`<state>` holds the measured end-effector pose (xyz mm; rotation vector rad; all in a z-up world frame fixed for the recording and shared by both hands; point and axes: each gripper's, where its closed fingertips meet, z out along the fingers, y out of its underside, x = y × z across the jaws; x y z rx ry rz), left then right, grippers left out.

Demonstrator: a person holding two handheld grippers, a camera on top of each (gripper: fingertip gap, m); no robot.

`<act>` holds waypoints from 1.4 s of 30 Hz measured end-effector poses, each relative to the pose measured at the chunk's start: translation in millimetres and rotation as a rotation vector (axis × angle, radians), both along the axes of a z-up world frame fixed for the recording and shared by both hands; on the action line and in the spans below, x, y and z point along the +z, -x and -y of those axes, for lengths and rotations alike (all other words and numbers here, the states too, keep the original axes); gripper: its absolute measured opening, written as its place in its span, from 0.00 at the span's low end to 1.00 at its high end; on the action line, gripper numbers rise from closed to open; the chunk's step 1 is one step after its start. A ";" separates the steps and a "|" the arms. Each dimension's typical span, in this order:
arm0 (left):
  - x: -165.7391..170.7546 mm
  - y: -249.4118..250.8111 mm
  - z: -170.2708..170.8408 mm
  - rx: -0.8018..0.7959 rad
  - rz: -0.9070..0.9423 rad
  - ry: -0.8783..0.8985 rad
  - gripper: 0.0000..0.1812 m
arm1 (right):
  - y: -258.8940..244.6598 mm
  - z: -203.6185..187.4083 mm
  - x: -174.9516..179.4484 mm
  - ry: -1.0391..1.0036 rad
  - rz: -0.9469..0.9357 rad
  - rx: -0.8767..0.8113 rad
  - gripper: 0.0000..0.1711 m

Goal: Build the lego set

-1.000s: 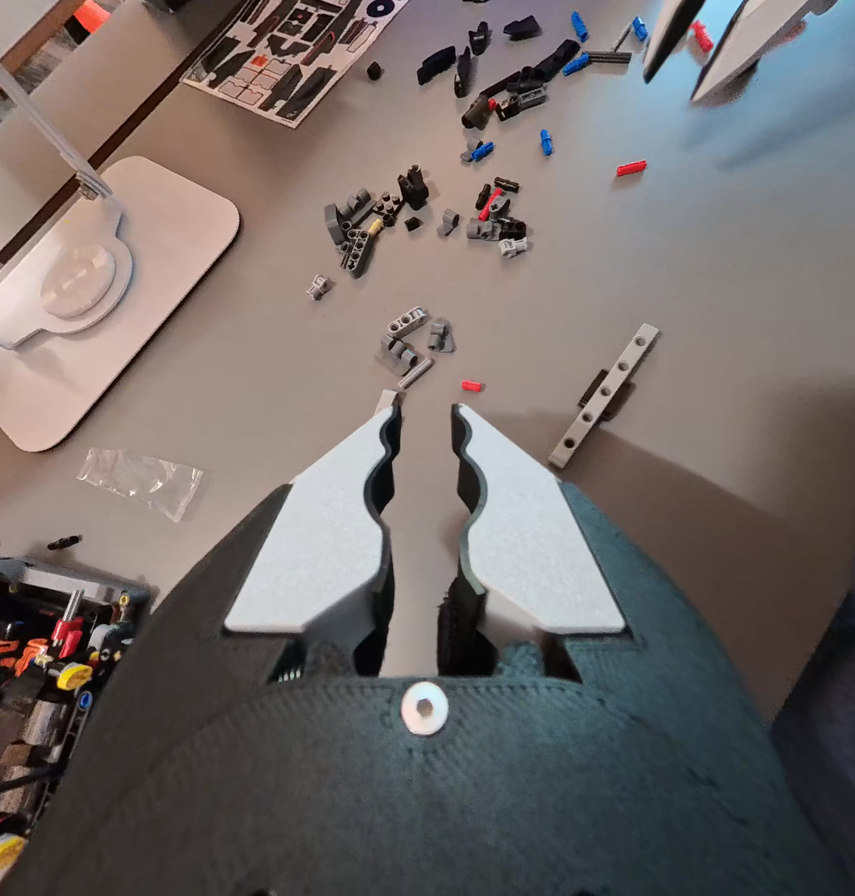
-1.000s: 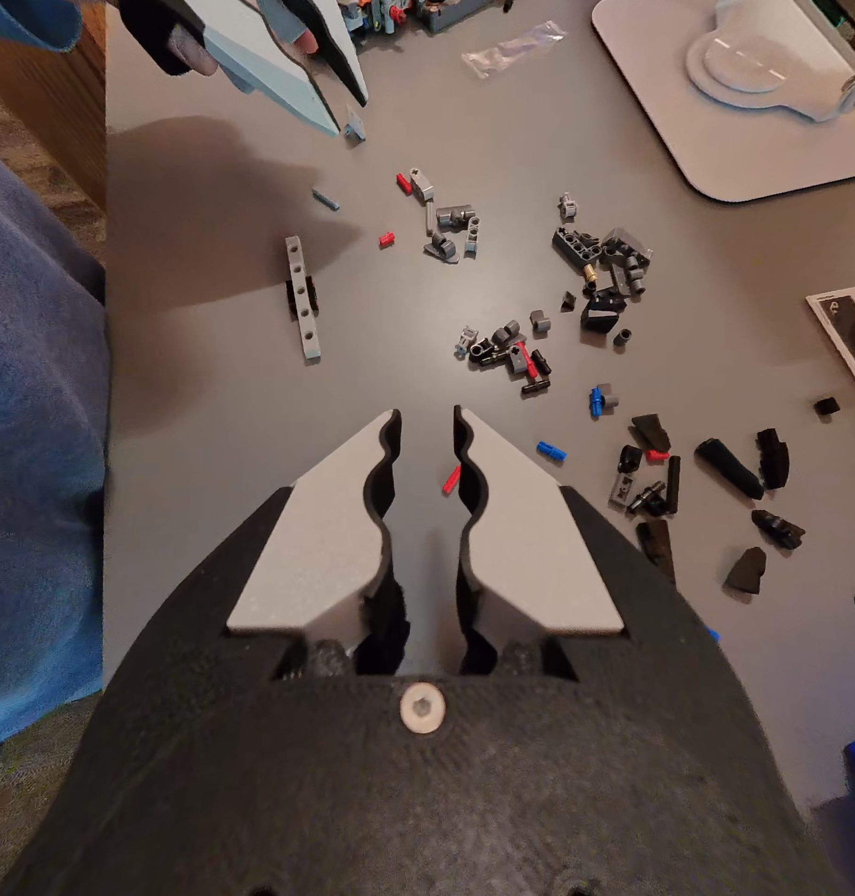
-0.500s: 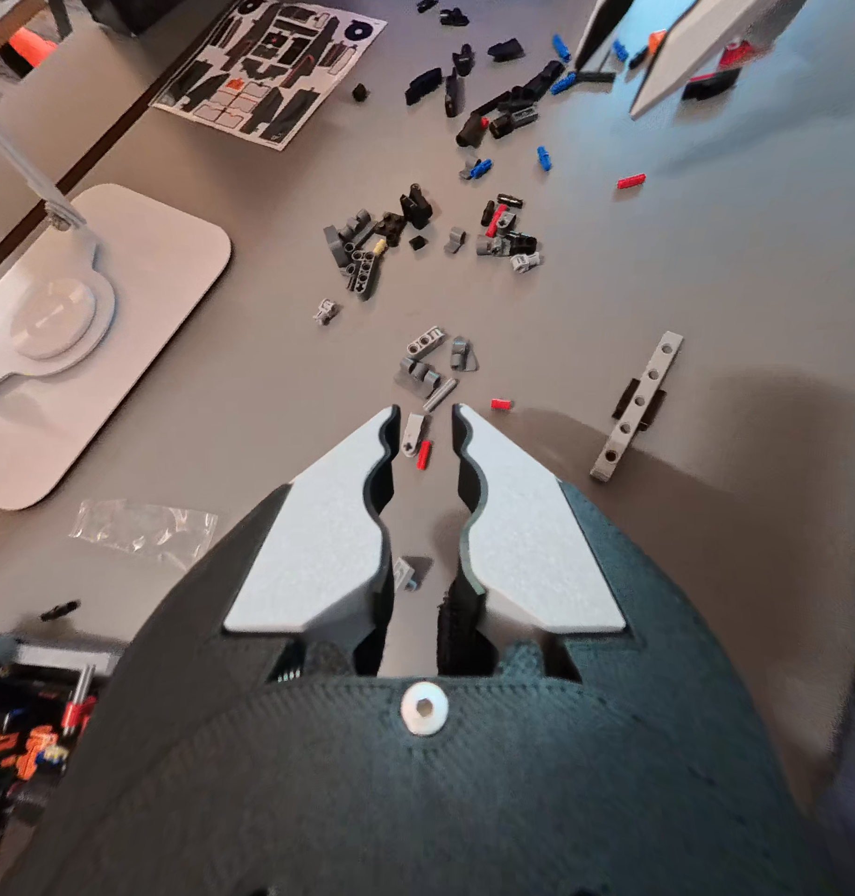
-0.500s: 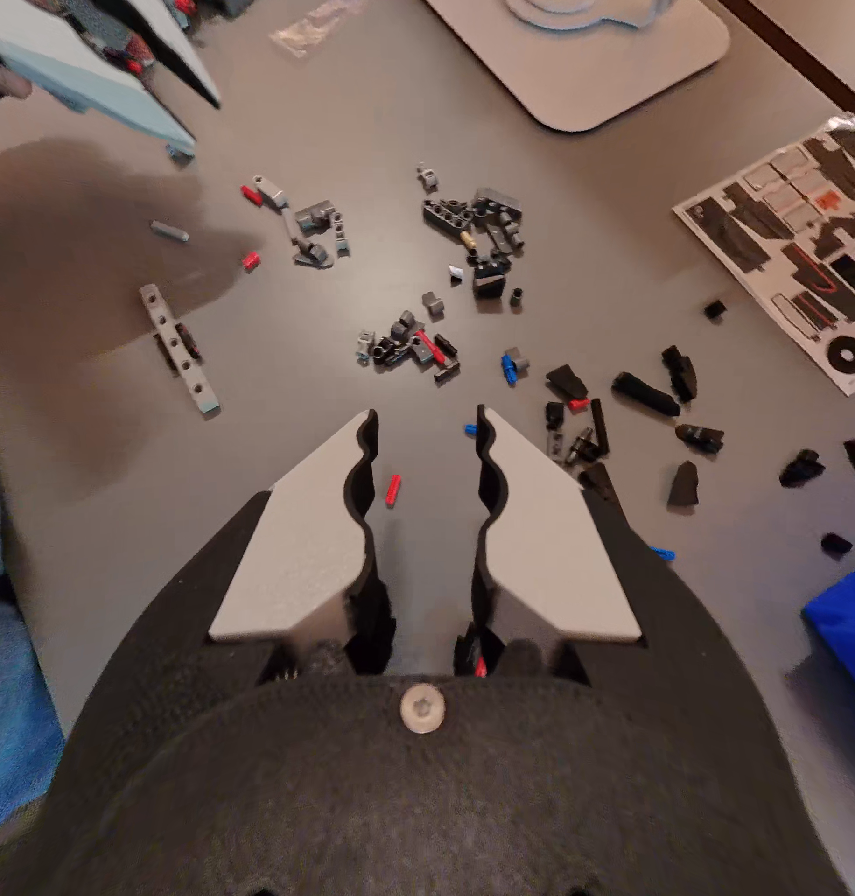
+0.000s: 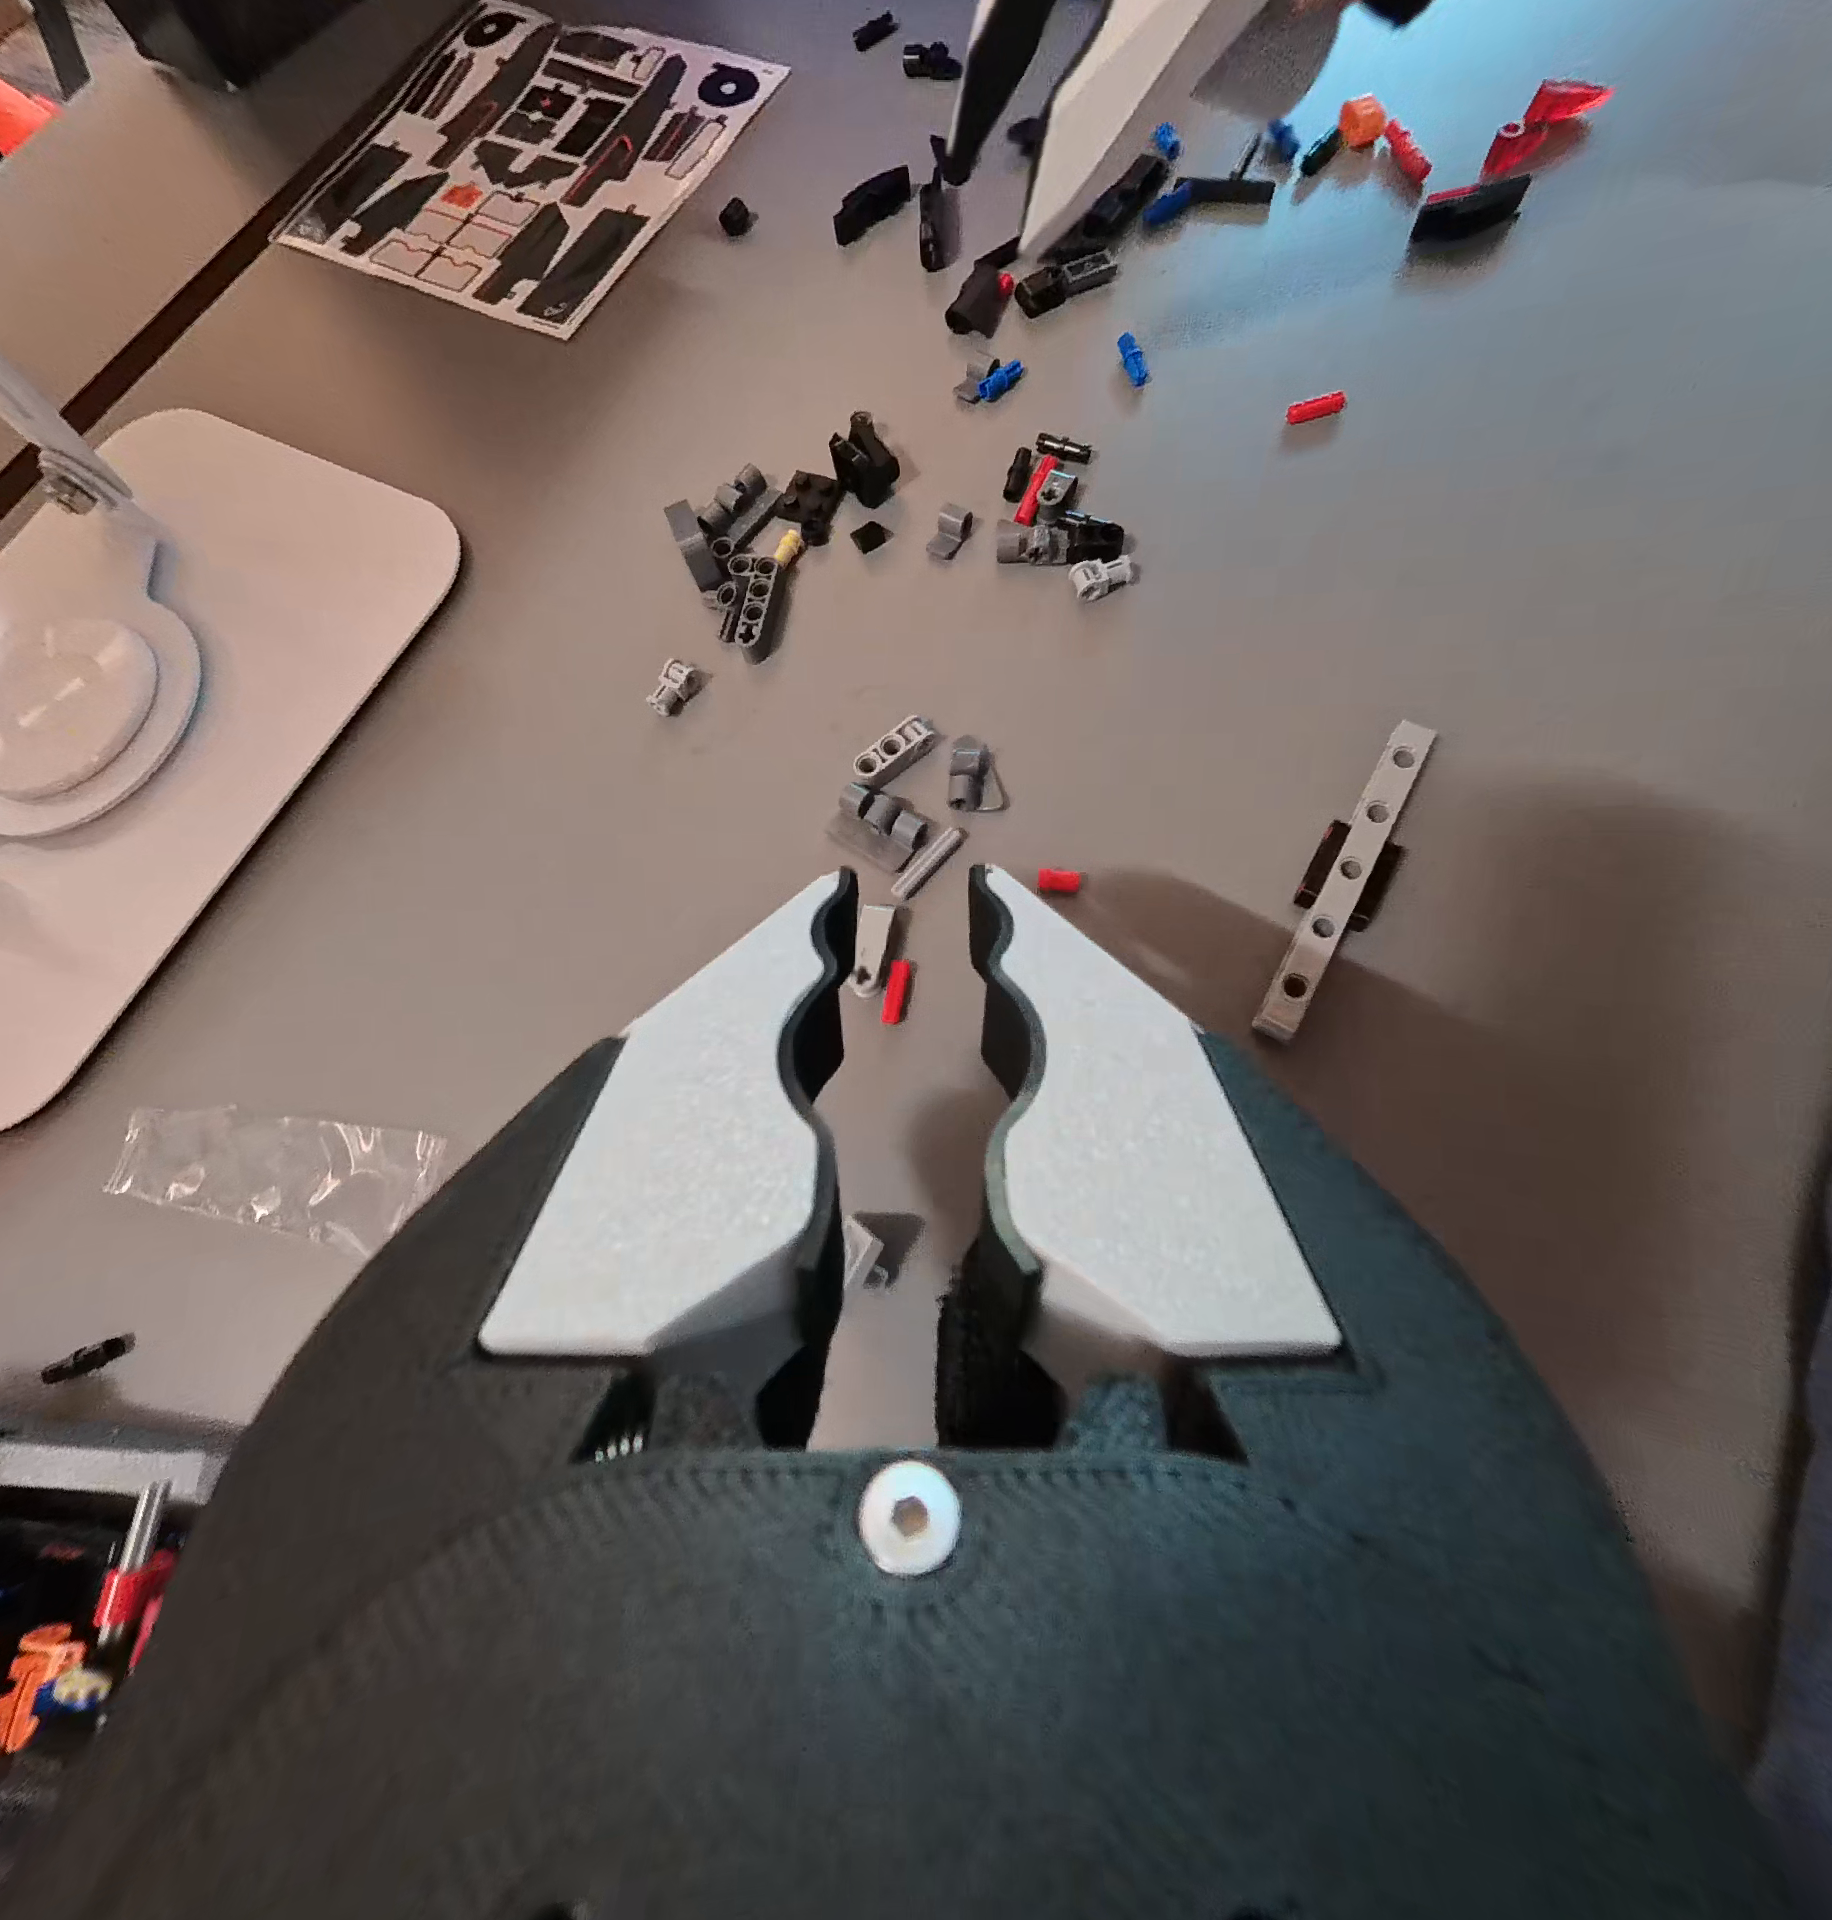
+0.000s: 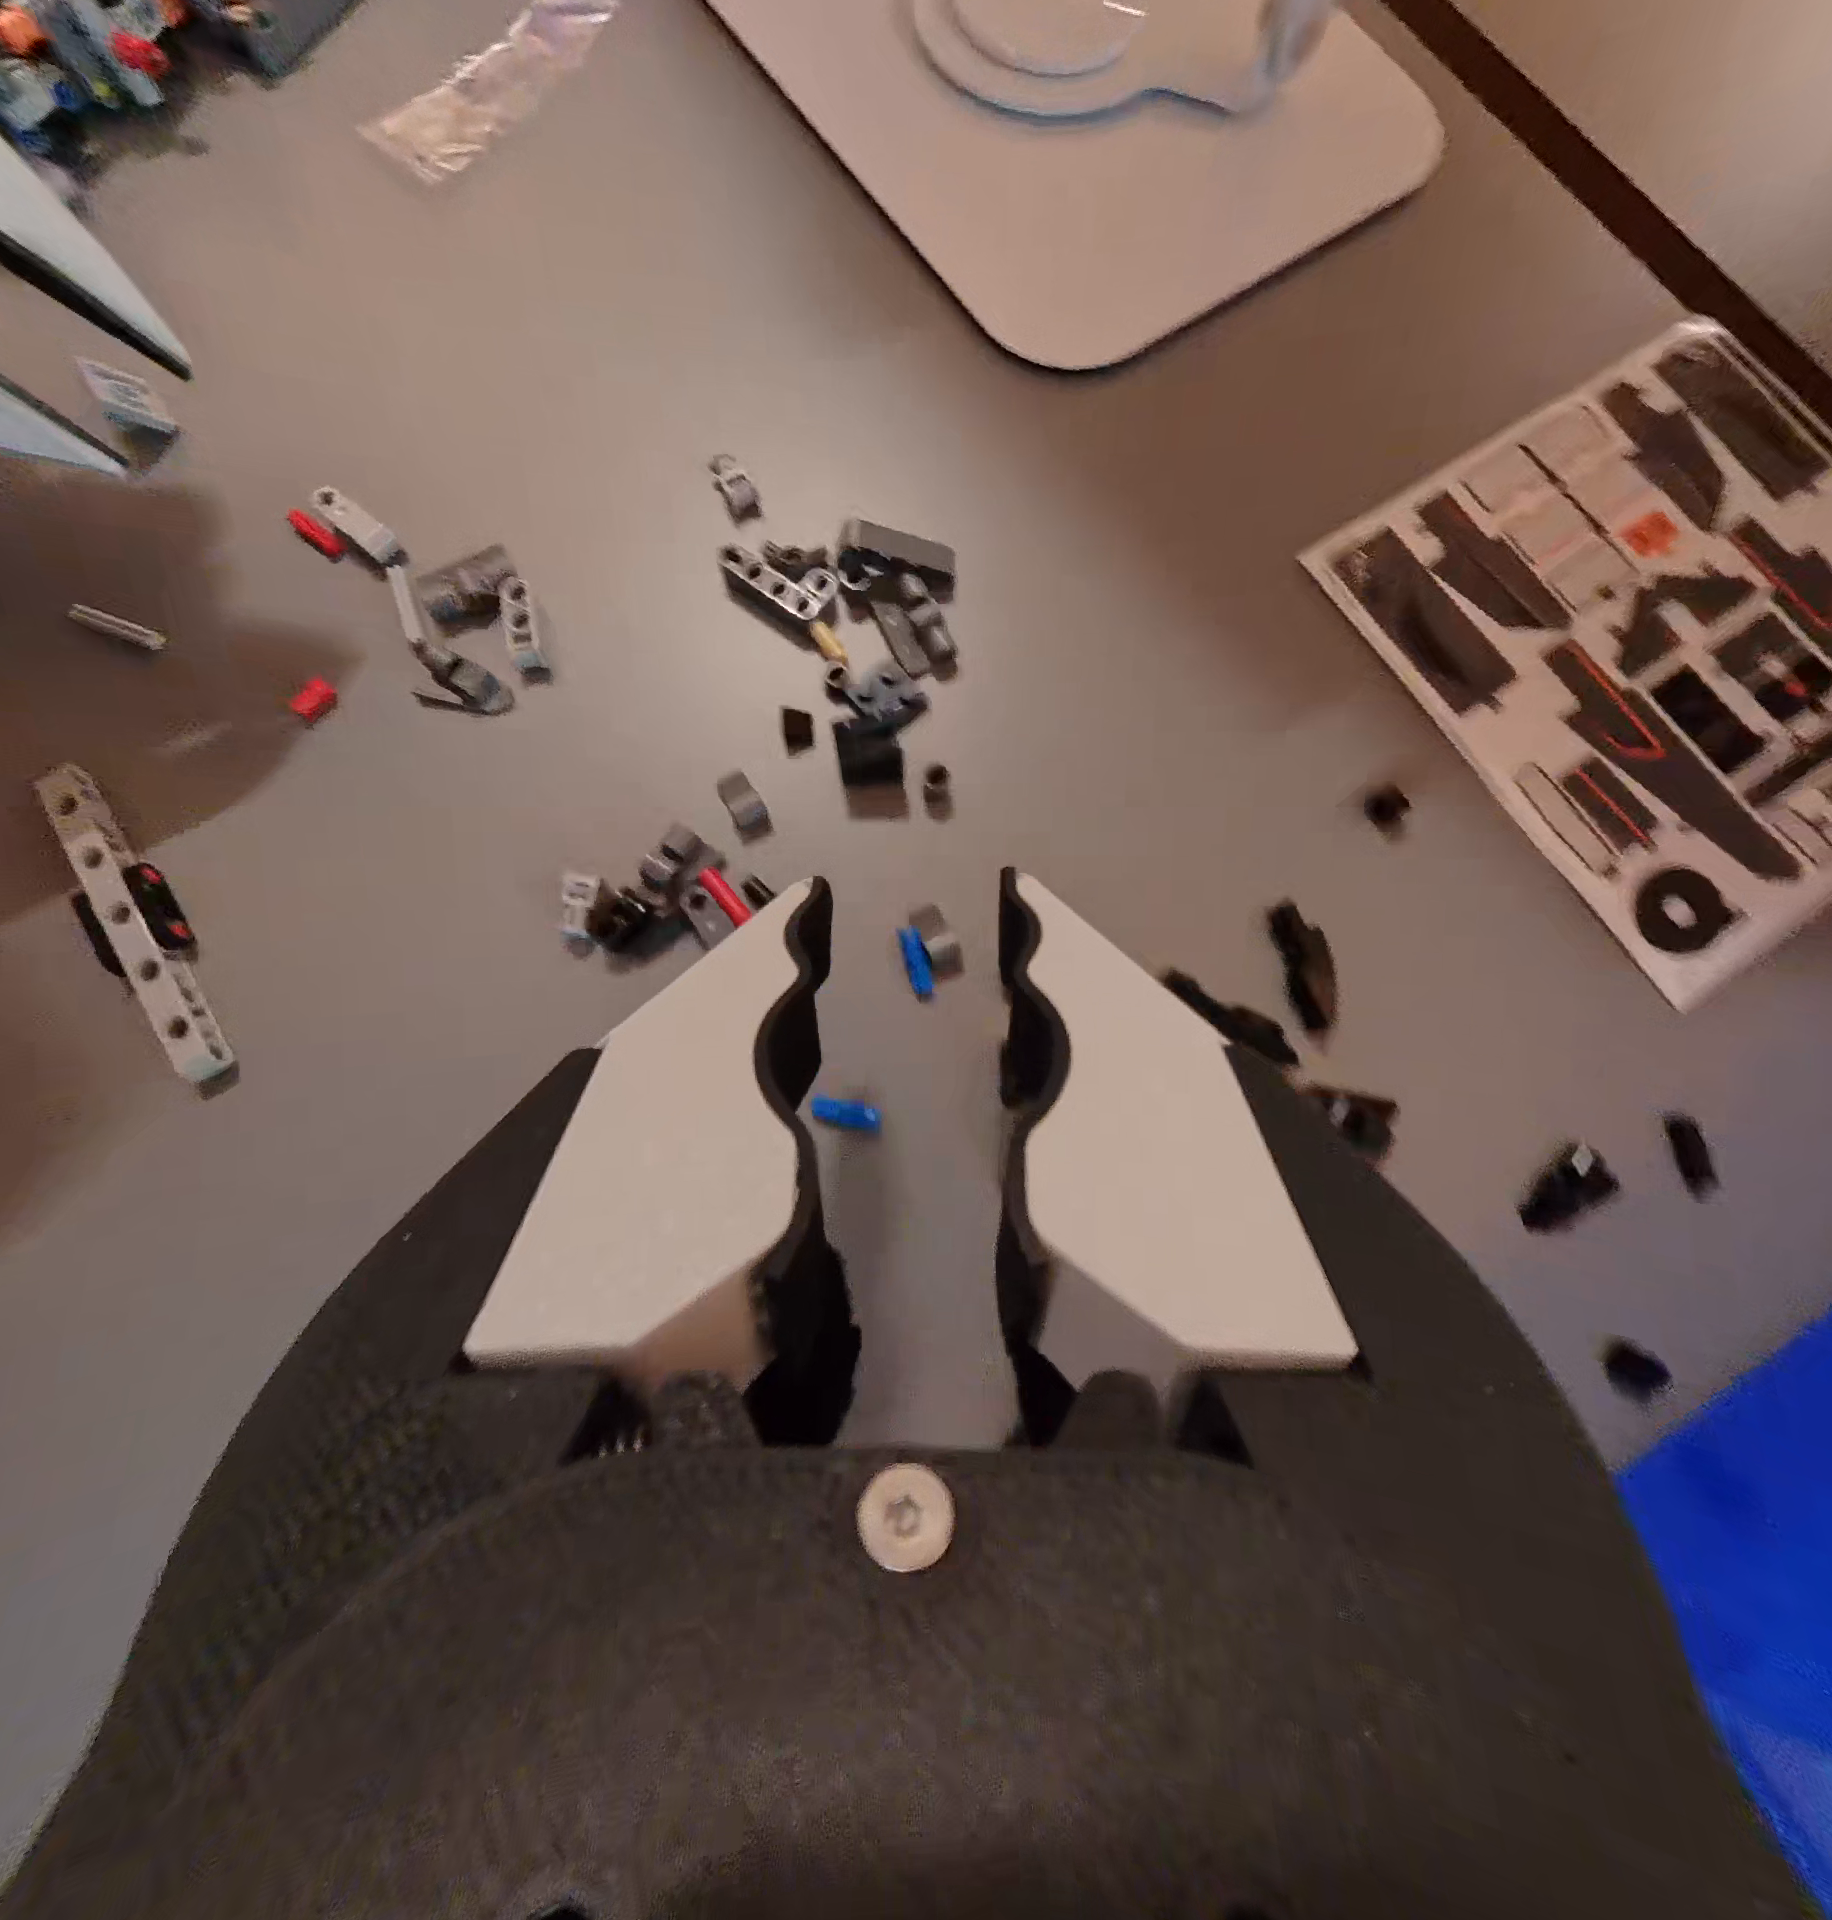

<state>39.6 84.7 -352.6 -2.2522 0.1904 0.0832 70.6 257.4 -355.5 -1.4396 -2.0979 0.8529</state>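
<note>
Hovering with parted, empty jaws, the left gripper [image 5: 907,883] framed a small red plastic pin [image 5: 895,990]; centring and descending squarely seemed wise. Beyond that pin, the right gripper [image 6: 910,883] gaped wider, empty, over a blue pin [image 6: 914,958].

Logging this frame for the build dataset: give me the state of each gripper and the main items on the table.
left gripper: open, empty, above loose pieces
right gripper: open, empty, above a blue pin
long grey beam: flat on table, black piece attached
sticker sheet: flat on table
clear plastic bag: flat, looks empty
</note>
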 end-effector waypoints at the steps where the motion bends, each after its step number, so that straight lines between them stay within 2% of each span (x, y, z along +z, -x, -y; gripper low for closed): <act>1: 0.2 -0.1 1.2 0.006 0.002 -0.001 0.11 | 5.8 8.2 -2.7 0.009 0.006 0.028 0.19; 8: 0.3 -3.8 11.7 0.051 0.010 -0.007 0.11 | 33.8 33.2 -27.5 0.010 0.065 0.113 0.22; 14: 0.4 -5.7 16.3 0.083 0.016 -0.021 0.11 | 40.3 29.6 -41.6 -0.045 0.113 0.128 0.08; 17: 2.3 -6.3 14.1 0.089 0.013 -0.034 0.12 | 40.9 30.3 -40.4 -0.023 0.107 0.125 0.08; 21: 11.7 -6.0 5.1 0.089 -0.008 -0.078 0.14 | 40.6 49.2 -7.3 0.314 0.037 0.104 0.08; 25: 37.0 -3.0 -16.0 0.079 -0.078 -0.169 0.16 | 37.3 68.7 58.8 0.811 -0.105 0.141 0.07; 29: 72.3 -5.6 -41.8 0.040 -0.147 -0.282 0.17 | 29.1 80.9 105.8 1.078 -0.213 0.229 0.07; 34: 111.0 -11.2 -63.7 -0.003 -0.253 -0.400 0.19 | 27.6 97.0 121.3 1.196 -0.189 0.260 0.07; 38: 114.2 -12.6 -69.1 -0.023 -0.323 -0.407 0.18 | 27.5 113.3 120.4 1.192 -0.146 0.280 0.07; 42: 112.0 -8.5 -66.8 0.007 -0.350 -0.407 0.10 | 30.2 124.8 119.6 1.210 -0.109 0.289 0.07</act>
